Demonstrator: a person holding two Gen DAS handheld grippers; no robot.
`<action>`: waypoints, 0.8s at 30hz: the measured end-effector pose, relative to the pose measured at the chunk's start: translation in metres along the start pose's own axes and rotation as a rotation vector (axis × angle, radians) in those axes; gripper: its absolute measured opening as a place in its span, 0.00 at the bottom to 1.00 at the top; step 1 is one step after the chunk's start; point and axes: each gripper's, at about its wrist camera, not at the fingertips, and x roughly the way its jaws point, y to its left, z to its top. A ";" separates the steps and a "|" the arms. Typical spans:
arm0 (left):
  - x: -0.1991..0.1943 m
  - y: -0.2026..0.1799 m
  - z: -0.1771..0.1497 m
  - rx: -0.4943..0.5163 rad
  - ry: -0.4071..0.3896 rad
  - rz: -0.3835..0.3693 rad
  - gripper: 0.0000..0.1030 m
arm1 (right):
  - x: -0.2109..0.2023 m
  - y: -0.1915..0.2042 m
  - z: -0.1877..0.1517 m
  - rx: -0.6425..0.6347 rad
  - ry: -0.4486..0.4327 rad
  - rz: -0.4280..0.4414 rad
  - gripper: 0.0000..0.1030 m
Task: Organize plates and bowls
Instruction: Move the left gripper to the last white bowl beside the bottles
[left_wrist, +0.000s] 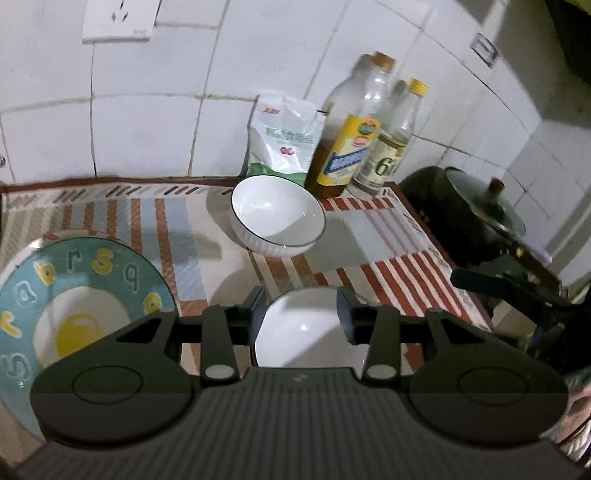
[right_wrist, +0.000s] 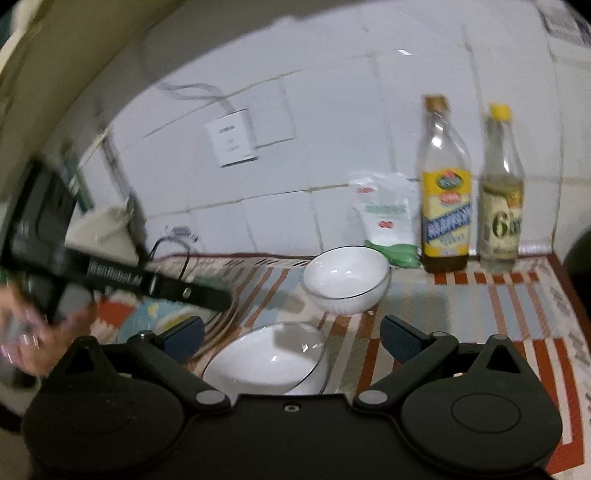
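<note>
Nearest to us, the left gripper (left_wrist: 302, 308) hangs over the near white bowl (left_wrist: 299, 332) with its jaws spread, one blue pad to each side of the rim and neither clearly touching it; in the right wrist view the right gripper (right_wrist: 291, 338) has its jaws spread wider and frames the same near white bowl (right_wrist: 269, 363) from above, again with no contact that we can make out; the bowl sits upright on the striped mat (left_wrist: 388, 236), which runs in red, blue and cream bands across the counter; just to the left of the bowl lies the teal plate (left_wrist: 74, 306), flat on the mat, with yellow letters round its border and a yellow blob in its white centre, and in the right wrist view it is mostly hidden behind the other gripper's body and our blurred left hand (right_wrist: 33, 343); further back stands the far white bowl (left_wrist: 277, 216), dark-rimmed, upright and well apart from the near one; behind it, against the white tiled wall (left_wrist: 155, 122), we see a white and green bag (left_wrist: 284, 140), then the yellow-labelled bottle (left_wrist: 349, 147) and the clear bottle (left_wrist: 388, 147) just beside each other; off the right edge of the mat sits a dark lidded pot (left_wrist: 480, 214); high on the wall is a socket (left_wrist: 120, 18).
</note>
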 end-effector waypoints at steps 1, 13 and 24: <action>0.007 0.006 0.005 -0.029 0.005 -0.008 0.40 | 0.008 -0.011 0.006 0.046 0.014 0.012 0.94; 0.084 0.032 0.036 -0.074 -0.003 0.101 0.38 | 0.110 -0.086 0.029 0.291 0.155 -0.002 0.71; 0.131 0.047 0.042 -0.097 -0.014 0.173 0.32 | 0.163 -0.097 0.037 0.262 0.174 -0.048 0.60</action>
